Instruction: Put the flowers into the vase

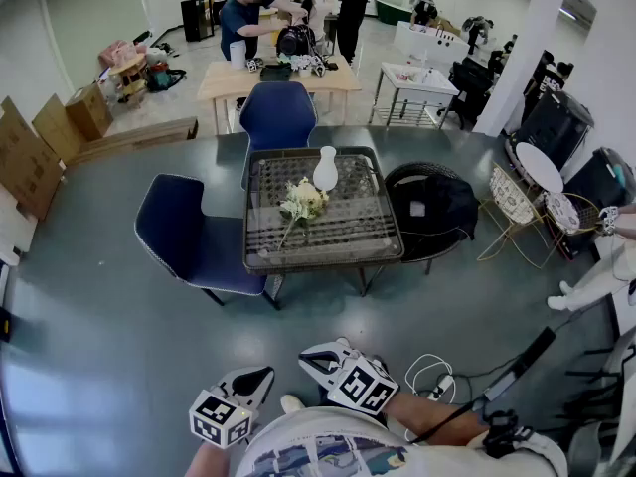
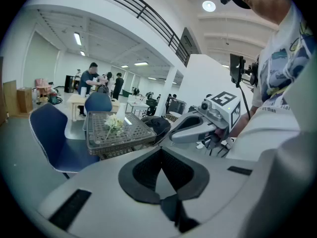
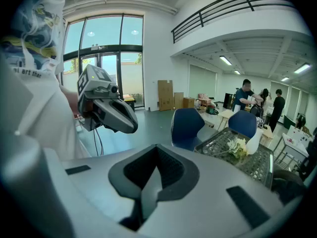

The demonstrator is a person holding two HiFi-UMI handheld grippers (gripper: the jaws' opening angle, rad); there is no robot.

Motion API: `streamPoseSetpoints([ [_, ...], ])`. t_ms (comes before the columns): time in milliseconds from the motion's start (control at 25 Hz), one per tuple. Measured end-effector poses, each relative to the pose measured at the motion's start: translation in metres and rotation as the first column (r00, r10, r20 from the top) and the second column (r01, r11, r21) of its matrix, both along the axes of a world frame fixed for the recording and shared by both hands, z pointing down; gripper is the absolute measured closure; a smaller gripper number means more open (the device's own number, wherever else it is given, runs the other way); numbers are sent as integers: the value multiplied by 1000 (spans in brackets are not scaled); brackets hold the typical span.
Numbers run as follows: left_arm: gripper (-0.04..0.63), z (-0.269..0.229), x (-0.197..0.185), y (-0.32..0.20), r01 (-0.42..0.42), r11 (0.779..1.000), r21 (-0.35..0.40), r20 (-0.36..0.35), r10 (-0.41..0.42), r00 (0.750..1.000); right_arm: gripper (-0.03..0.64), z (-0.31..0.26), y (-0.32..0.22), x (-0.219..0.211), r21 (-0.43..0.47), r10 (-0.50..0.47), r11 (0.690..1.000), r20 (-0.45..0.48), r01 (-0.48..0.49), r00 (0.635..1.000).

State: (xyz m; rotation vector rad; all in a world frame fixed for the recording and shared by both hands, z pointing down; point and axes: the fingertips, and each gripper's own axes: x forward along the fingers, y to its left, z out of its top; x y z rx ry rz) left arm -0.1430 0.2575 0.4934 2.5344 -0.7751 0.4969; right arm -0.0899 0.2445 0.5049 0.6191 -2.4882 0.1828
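With the left gripper and right gripper both clenched on nothing, well apart from the table, the flowers lie there near the vase; likely light, soft and crushable, so grip the stem gently.

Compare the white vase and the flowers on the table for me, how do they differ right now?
The vase stands upright, while the flowers lie flat on their side. The vase is smooth and plain white; the flowers are a loose cream and green bunch with a thin stem. The vase sits nearer the table's far edge, the flowers nearer its middle. Both rest on the same table, close together, and nothing sticks out of the vase.
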Motion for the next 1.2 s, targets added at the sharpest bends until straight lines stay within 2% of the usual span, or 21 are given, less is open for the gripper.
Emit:
streamPoseSetpoints([
  [360,586,0,13,-3,-22,1000,-8,2,22,1000,606,-4,-11,12,6,27,1000,5,-27,1000],
  [560,586,1,20,-25,-22,1000,-9,2,22,1000,606,1,-32,21,-14,39,999,1,-39,999],
  [920,586,8,48,-109,-6,1000,15,22,5,1000,604,25,-135,56,-72,90,994,60,-85,994],
  [1200,586,-13,94,-188,20,1000,2,35,-20,999,596,41,-218,96,-203,53,978,63,-39,997],
])
